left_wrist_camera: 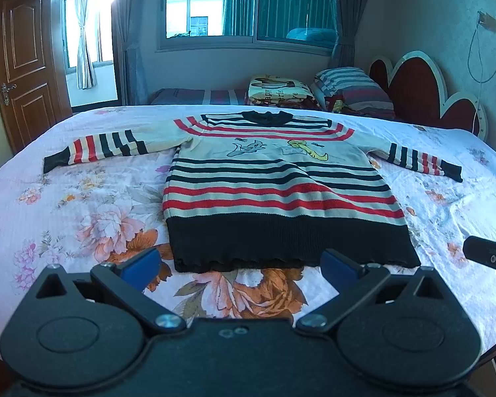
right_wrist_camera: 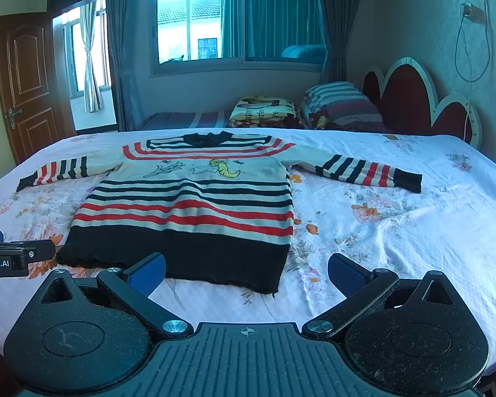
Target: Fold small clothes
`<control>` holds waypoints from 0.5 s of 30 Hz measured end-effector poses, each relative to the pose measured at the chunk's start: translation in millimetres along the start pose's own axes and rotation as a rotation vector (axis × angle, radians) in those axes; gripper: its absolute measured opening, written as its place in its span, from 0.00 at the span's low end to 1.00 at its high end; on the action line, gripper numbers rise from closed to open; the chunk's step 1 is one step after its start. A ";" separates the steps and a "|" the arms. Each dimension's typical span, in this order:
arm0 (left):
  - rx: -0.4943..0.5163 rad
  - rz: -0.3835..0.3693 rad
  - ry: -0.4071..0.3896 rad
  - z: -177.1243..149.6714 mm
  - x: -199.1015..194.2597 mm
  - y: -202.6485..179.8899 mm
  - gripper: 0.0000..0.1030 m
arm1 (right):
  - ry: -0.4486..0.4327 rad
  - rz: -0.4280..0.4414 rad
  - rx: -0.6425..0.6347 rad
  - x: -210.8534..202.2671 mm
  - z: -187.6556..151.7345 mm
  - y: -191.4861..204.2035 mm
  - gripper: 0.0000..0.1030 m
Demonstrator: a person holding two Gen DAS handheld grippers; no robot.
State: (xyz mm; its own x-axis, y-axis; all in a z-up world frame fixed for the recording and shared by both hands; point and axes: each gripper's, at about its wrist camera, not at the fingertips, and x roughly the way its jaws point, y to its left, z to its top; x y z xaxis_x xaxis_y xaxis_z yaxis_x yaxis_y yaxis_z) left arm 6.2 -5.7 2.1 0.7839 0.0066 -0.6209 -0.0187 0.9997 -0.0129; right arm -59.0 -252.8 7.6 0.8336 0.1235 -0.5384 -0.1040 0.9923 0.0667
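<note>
Floral quilted bed: flat striped knit sweater; both tongs released.

A small knitted sweater with cream, red and black stripes, a black hem band and collar, and cartoon figures on the chest lies flat, face up, on the floral bed sheet, both sleeves spread sideways, hem toward the sheet's near edge.

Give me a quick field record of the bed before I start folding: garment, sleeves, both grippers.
garment: striped sweater, flat, front up, on floral bedsheet
sleeves: both spread out sideways, unfolded
hem: black band nearest the grippers
left gripper: open, empty, just short of the hem
right gripper: open, empty, near the hem's right corner
folding: not begun
</note>
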 end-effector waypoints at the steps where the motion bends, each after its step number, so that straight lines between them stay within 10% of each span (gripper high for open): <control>1: 0.002 0.001 -0.001 0.4 0.3 0.2 0.99 | 0.000 0.000 0.002 -0.2 0.1 -0.1 1.00; 15: 0.001 0.003 -0.003 0.9 -1.5 0.4 0.99 | -0.003 0.004 0.001 -0.9 1.4 1.7 1.00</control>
State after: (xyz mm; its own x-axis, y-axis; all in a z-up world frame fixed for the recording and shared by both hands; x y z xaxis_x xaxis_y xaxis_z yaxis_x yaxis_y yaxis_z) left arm 5.5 -5.3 3.8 0.7856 0.0099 -0.6187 -0.0207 0.9997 -0.0102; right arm -59.2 -251.2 9.4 0.8349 0.1270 -0.5355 -0.1066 0.9919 0.0691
